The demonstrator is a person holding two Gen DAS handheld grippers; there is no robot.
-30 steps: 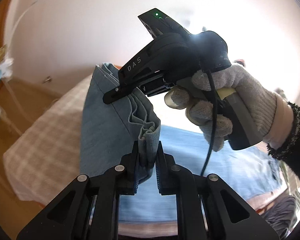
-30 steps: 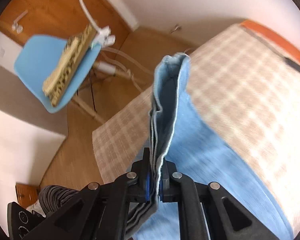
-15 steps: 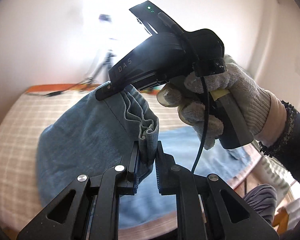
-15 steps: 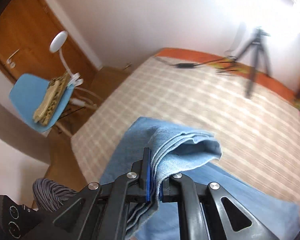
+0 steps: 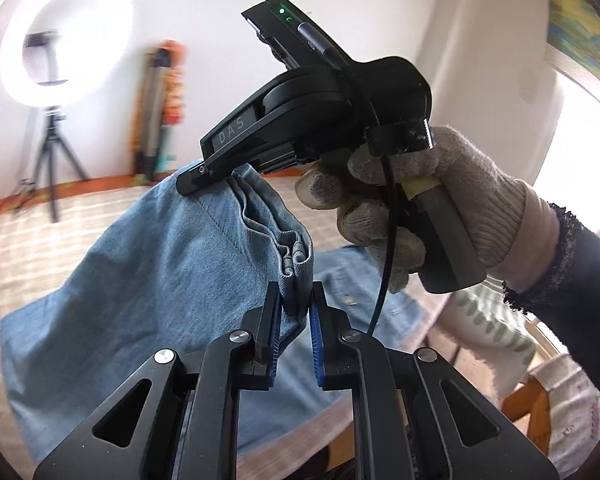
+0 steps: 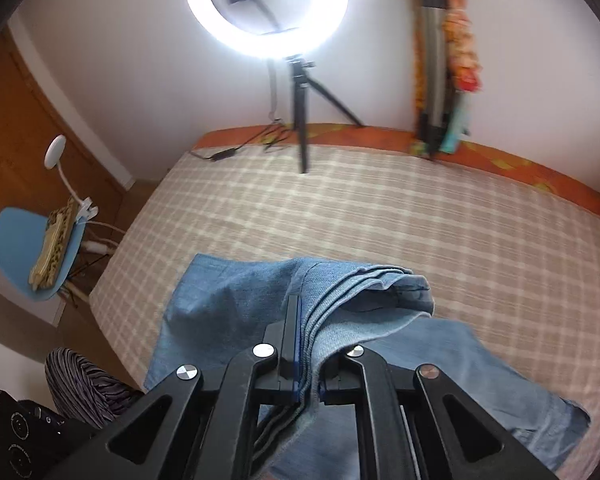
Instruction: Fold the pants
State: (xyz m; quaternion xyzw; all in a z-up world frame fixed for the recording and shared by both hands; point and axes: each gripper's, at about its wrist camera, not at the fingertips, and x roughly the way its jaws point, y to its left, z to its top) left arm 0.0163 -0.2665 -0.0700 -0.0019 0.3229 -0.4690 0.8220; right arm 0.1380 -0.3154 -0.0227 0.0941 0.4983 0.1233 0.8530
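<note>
Light-blue denim jeans (image 5: 148, 280), partly lifted above a bed with a beige checked bedspread (image 6: 380, 216); the lower portion of the garment lies flat on the bedspread while a bunched, several-layer edge is raised between the two claws. Left claw (image 5: 294, 308): jaws narrowed around a gathered fold of the jeans hem, the cloth filling most of the gap between the blue-ribbed pads and touching the left pad. Right claw (image 6: 309, 344): jaws clamped on a stack of denim layers, the layers fanning out above the fingertips and drooping to the right. In the left wrist view the right claw appears from the side, above the jeans, its finger tip resting on the raised fold, gripped by a hand in a knitted grey glove (image 5: 412, 208), with a black cable hanging from the handle. Beyond the jeans, at the far edge of the bed, a lit ring light (image 6: 266, 8) stands on a black tripod (image 6: 302, 120), and a folded tripod with orange patterned cloth (image 6: 444, 60) leans against the white wall. Left of the bed, a blue chair (image 6: 28, 256) carries a woven item, beside a white desk lamp (image 6: 58, 152) and a wooden door.
</note>
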